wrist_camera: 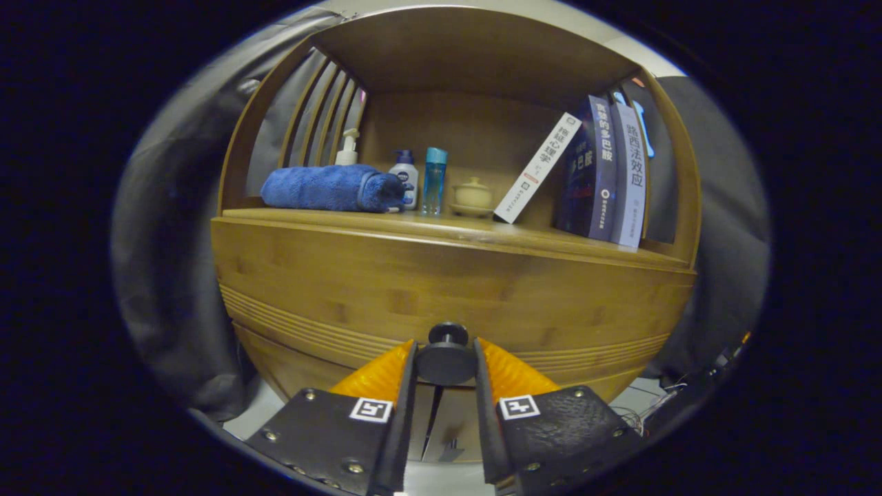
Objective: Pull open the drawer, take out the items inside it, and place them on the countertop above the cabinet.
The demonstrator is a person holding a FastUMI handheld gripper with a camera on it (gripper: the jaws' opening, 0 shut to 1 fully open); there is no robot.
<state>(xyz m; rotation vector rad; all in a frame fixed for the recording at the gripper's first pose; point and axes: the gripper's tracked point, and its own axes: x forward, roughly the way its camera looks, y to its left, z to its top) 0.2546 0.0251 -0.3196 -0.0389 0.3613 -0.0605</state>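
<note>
A wooden cabinet stands right in front of me, its drawer front [441, 289] closed and flush. A round dark knob [446, 358] sticks out of the drawer's lower middle. My gripper [445, 365] has one finger on each side of the knob, both pressing against it. The countertop [482, 231] runs above the drawer as the floor of an open shelf. What lies inside the drawer is hidden.
On the countertop lie a rolled blue towel [331, 187], a pump bottle [348, 147], a white bottle [405, 176], a blue bottle [434, 180], a small lidded pot [473, 196] and several books [599, 172] leaning at the right. Bare wood shows along the front edge.
</note>
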